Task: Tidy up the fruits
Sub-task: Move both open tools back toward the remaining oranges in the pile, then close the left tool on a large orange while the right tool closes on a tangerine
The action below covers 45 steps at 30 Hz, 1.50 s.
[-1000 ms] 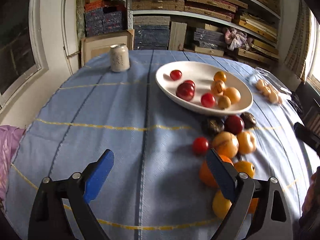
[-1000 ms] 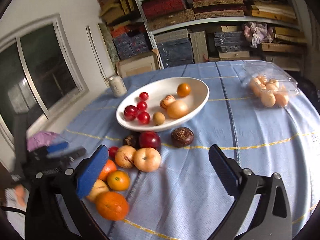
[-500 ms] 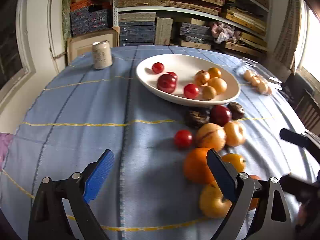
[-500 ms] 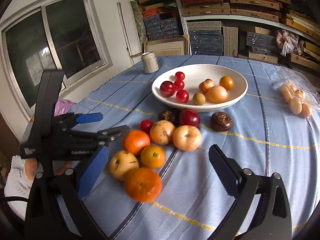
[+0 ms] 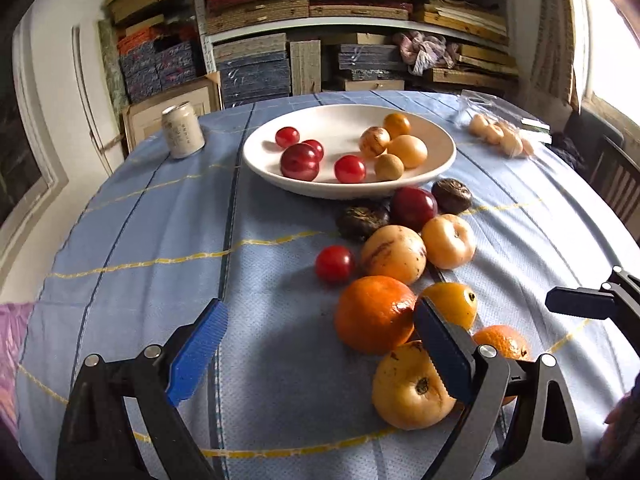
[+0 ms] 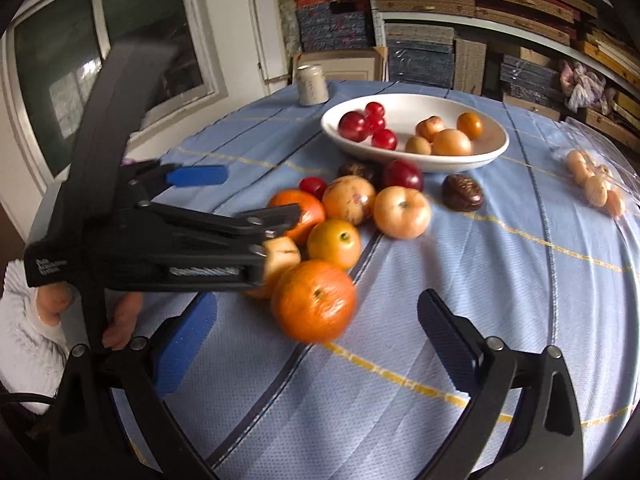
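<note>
Left gripper (image 5: 320, 344) spread wide, empty, low over blue tablecloth (image 5: 160, 240), right pad (image 5: 440, 344) beside large orange (image 5: 374, 314) and yellow apple (image 5: 408, 386). Right gripper (image 6: 316, 340) likewise wide open, empty, facing near orange (image 6: 314, 302). Loose fruit clustered just before white bowl (image 5: 444, 160) holding red plums (image 5: 300, 161) and yellow fruit; can (image 5: 182, 130) beyond

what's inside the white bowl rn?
White bowl holds four red fruits, e.g. a plum, and four yellow-orange ones, e.g.. Anything hidden beneath them can't be seen.
</note>
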Motion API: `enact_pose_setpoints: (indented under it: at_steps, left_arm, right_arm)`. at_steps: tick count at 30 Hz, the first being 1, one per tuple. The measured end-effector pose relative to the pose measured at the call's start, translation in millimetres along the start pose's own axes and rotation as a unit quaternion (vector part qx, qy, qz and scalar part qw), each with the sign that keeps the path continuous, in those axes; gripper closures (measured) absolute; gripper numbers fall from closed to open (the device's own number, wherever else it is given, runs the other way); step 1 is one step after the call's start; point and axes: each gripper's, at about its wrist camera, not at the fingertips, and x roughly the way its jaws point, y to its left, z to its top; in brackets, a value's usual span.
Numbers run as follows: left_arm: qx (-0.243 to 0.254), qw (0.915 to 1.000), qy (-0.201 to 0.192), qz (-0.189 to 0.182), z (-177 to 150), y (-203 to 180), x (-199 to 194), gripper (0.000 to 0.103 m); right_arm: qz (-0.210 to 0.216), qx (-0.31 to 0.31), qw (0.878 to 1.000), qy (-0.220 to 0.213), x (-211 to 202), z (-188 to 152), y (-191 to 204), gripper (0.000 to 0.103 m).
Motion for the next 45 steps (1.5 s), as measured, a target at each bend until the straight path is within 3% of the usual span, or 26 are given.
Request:
enact_pose_setpoints:
  at_steps: [4,12,16,20,22,24,28,41,45]
  left_arm:
    - [0.002,1.0000,-0.002,0.006,1,-2,5,0.003]
    - [-0.016,0.9998,0.001,-0.007,1,15,1,0.004]
    - [0.002,0.9992,0.002,-0.040,2,1,5,0.019]
    - [0.032,0.9990,-0.010,-0.031,2,-10,4,0.027]
    - [0.024,0.9993,-0.007,-0.030,3,-4,6,0.027]
    - [0.003,0.9987,0.005,-0.051,3,5,8,0.027]
    - [-0.013,0.9963,0.015,-0.084,0,12,5,0.040]
    - [-0.012,0.9966,0.028,-0.076,2,8,20,0.040]
    - [-0.012,0.9975,0.022,-0.066,-1,13,14,0.053]
  right_arm:
    - [-0.001,-0.004,1.000,0.002,1,-2,0,0.005]
    - [-0.004,-0.001,1.000,0.008,3,-2,-1,0.005]
    - [-0.004,-0.003,1.000,0.008,3,-1,-1,0.005]
    - [-0.005,0.000,1.000,0.009,3,-1,-2,0.005]
    - [-0.005,0.000,1.000,0.010,4,-1,-2,0.005]
    - [-0.004,-0.001,1.000,0.010,3,-1,-2,0.005]
    - [-0.004,0.003,1.000,0.009,2,-1,-4,0.005]
    - [-0.004,0.004,1.000,0.011,3,-1,-4,0.005]
    - [-0.004,0.006,1.000,0.011,4,-1,-5,0.005]
